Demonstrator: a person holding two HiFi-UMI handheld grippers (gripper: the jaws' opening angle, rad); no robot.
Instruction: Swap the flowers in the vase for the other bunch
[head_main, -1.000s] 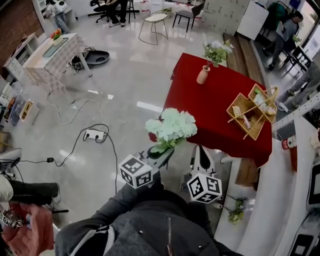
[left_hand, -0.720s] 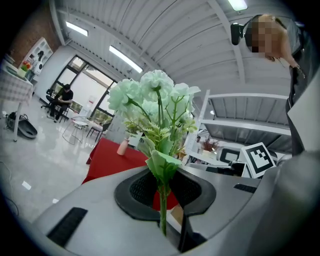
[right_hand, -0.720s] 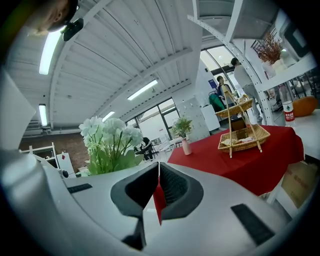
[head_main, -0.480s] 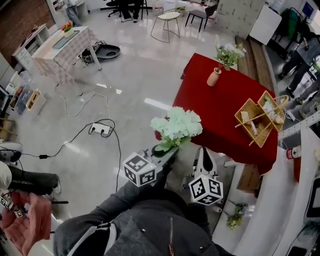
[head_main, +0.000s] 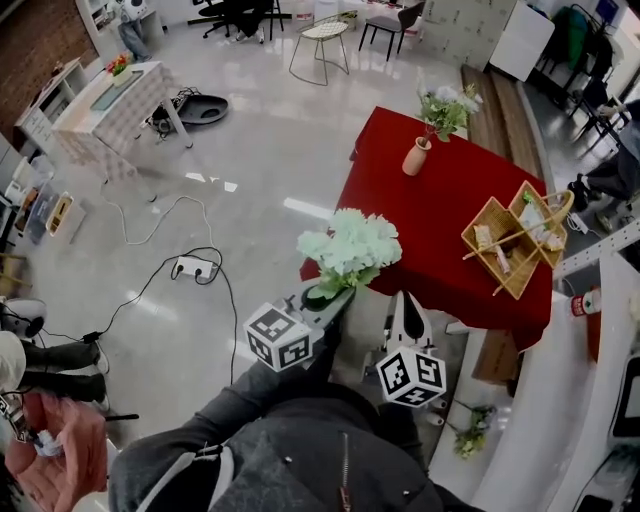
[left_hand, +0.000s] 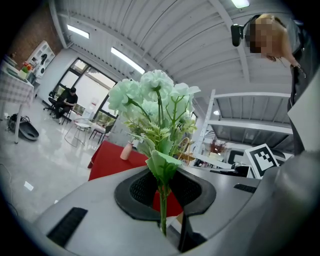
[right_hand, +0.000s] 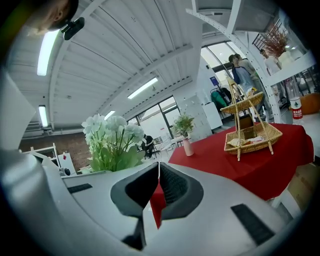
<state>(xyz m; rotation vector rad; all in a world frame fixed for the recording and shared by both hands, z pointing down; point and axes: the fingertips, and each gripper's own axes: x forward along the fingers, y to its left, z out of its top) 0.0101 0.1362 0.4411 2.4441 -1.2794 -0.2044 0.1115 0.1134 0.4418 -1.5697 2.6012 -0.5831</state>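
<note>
The glossy grey floor (head_main: 250, 150) fills most of the head view. On it stands a table under a red cloth (head_main: 440, 235), to the right of centre and ahead of the person. A smaller table with a checked cloth (head_main: 110, 105) sits well apart at the upper left.

On the red cloth's right side rests a wicker basket (head_main: 505, 240) with a tall handle. Near the cloth's far left corner is the pinkish vase (head_main: 411, 157), upright, with 1 spray of white flowers and green leaves (head_main: 443, 105) rising out of it.

The other bunch, pale green flowers (head_main: 350, 245), hangs in the air just off the table's near left corner, its heads overlapping the cloth's edge in the head view. The left gripper (head_main: 322, 297) holds it: the left gripper view shows the 2 jaws clamped on the thin green stems, the blooms standing above the pads.

The right gripper (head_main: 404, 312) is just beside it on the right, pointing toward the table. Its jaws are pressed together with nothing between them.

A white power strip (head_main: 190, 268) with a black cable lies on the floor to the left.
</note>
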